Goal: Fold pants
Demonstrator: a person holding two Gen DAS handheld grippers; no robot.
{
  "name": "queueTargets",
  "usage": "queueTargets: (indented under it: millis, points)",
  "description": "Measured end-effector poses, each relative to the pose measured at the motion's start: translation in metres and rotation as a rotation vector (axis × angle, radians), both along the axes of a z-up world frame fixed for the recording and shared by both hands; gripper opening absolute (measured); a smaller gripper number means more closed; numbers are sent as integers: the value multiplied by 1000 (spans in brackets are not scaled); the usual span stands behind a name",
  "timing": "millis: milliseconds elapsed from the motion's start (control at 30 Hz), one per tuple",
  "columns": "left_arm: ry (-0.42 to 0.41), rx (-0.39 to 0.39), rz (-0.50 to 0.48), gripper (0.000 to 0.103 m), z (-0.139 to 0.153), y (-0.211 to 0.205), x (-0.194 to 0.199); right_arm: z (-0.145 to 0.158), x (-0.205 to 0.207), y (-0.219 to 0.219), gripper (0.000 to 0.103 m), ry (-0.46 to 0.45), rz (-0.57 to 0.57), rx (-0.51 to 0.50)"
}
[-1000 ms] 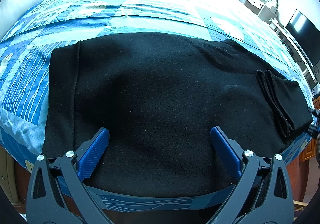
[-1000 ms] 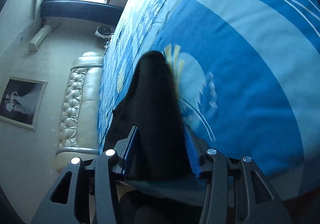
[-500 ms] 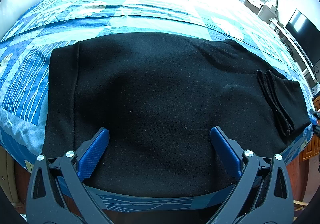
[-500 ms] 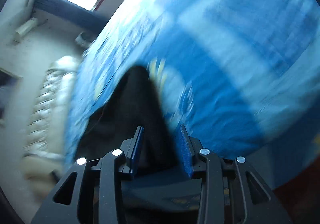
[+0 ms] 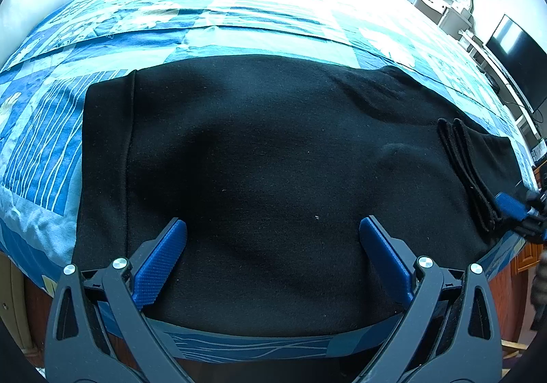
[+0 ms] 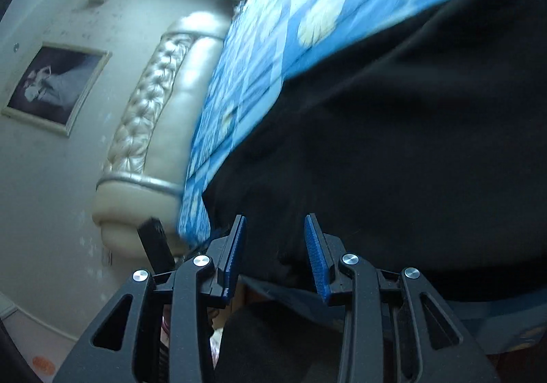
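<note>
Lying flat across the near edge of a blue patterned bed (image 5: pixel 239 17): black pants (image 5: pixel 273 160), already doubled leg over leg, waistband to the left, stacked cuffs to the right. Hovering over the middle of the fabric, holding nothing: left gripper (image 5: pixel 272 232), jaws spread wide. Closing in at the cuff end: right gripper (image 6: pixel 275 246), jaws partly parted with dark cloth between the pads; whether actually pinching it, impossible to tell. Judging from the layout: lengthwise fold done, crosswise folds not yet made. Likely remaining: carrying the cuffs over toward the waistband, then smoothing.
</note>
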State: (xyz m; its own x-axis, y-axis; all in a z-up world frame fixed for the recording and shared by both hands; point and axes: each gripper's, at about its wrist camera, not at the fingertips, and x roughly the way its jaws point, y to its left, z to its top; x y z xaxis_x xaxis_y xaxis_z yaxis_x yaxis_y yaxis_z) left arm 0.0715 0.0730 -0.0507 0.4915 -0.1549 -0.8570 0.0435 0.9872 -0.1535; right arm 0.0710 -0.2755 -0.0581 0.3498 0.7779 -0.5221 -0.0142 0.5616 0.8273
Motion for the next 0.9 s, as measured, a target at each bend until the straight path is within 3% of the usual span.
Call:
queueTargets:
  millis: [233,333,500,633,800,900]
  points:
    - [3,-9,-4,101,1,1,0,-11,-1,6,33,2,1,-20]
    - [11,-56,-12,101,13,11,0,-9,-3,-1,33,-2,5,-20]
    - [-67,-254,87,101,44,77,1,-14,-3,-9,33,0,8,-1]
    - [-22,-471,167,100,26,146,7,-16,-2,-9,34,0,8,6]
    - [46,-557,196,99,-6,171,3,-19,-4,-14,35,-4,6,12]
    - [42,-623,184,99,-14,170,0,-20,-5,-17,35,-8,4,12]
